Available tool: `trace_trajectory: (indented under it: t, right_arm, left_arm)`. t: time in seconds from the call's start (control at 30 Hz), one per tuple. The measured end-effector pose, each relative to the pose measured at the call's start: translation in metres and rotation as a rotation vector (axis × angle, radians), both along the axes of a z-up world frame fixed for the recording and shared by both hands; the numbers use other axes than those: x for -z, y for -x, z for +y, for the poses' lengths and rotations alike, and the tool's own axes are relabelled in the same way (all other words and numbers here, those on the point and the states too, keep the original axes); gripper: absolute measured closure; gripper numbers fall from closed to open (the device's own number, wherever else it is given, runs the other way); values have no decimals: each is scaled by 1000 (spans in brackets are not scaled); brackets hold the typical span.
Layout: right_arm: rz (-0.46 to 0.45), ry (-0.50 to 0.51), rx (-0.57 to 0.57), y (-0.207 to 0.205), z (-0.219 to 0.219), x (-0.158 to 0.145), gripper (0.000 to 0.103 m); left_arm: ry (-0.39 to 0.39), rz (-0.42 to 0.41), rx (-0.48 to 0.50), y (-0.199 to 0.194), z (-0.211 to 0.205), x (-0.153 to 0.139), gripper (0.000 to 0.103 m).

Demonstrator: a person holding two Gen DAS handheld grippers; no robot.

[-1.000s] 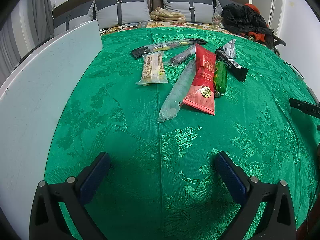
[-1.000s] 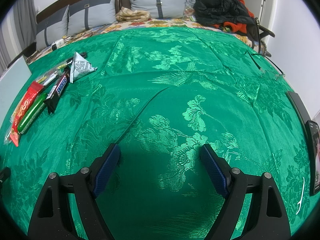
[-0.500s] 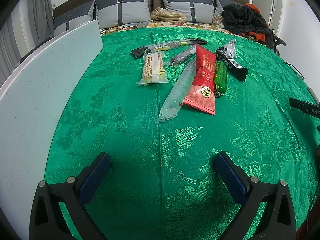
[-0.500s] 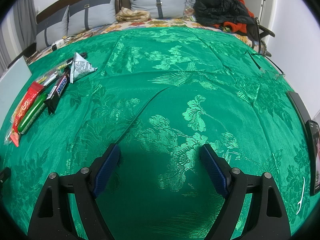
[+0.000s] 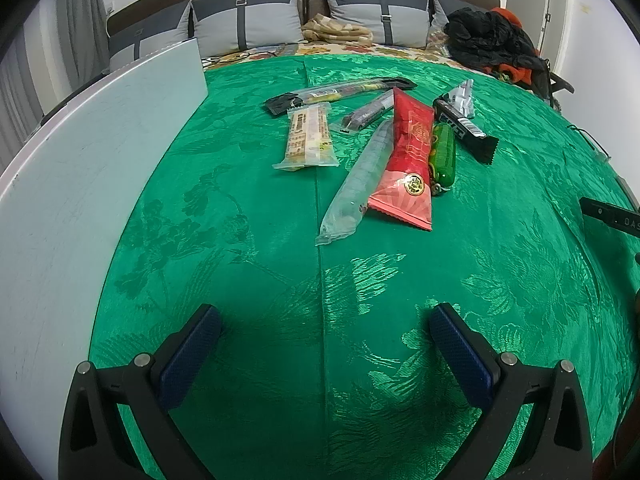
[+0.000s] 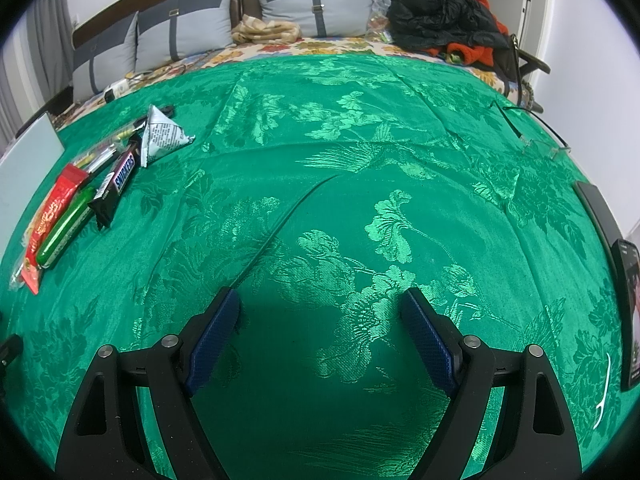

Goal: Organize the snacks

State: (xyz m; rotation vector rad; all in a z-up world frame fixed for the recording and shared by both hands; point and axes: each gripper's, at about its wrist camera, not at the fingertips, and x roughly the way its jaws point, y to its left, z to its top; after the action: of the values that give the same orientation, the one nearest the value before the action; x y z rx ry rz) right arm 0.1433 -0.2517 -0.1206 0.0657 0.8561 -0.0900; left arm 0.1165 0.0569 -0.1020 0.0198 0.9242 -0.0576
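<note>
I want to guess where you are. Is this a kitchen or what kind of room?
Probably a bedroom, not a kitchen: grey pillows lean on a headboard, and the snacks lie on a green bedspread.

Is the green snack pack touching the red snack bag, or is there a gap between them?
Touching. In the left wrist view the green snack pack lies flush along the red snack bag, with no cloth visible between them.

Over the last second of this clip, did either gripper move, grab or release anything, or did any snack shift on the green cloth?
Nothing visibly changed. The left gripper and right gripper hang in the same spots over the green cloth, jaws open and empty, and the snack pile, including the red packet and Snickers bar, lies as before.
</note>
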Motion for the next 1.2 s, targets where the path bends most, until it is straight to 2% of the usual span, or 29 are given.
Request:
trace_trajectory:
  t: [0.23,0.33,0.4,0.47,0.57,0.67,0.77,0.8,0.87,0.97,1.07,1.13,1.2]
  right_arm:
    - [0,-1,0,0,0,0,16]
    - [0,-1,0,0,-1,0,16]
    - [0,-1,0,0,0,0,16]
    - [-1,-3,-1,0,0,0,16]
    - [0,-1,-1,0,0,0,16]
    - [-1,-3,-1,0,0,0,16]
    - [-1,-2,-1,0,0,0,16]
    - [0,-2,-1,0,0,0,16]
    - [-1,-3,-1,0,0,0,16]
    - [-1,-3,-1,0,0,0,16]
    - [0,-2,-1,0,0,0,16]
    - [0,-2,-1,0,0,0,16]
    - [-1,-4,-1,0,0,0,16]
  left_arm:
    - [1,2,-4,1,4,0,0]
    - [2,58,-6,-2,7,-2,0]
    - [28,105,-14,-5,12,-7,1]
    - [61,76,-8,-6,14,-19,1]
    - [75,23,-19,-27,23,-47,1]
    - [135,46,-66,-68,35,-60,1]
    - [196,124,-105,-113,42,-53,6]
    - [196,152,-100,-126,40,-48,12]
    - [167,184,-72,-142,32,-40,16]
    - [111,195,-40,-158,21,-31,17]
    - [101,214,-53,-168,21,-22,18]
    - [103,226,-73,-172,25,-17,26]
    - [95,211,-80,-172,26,-16,28]
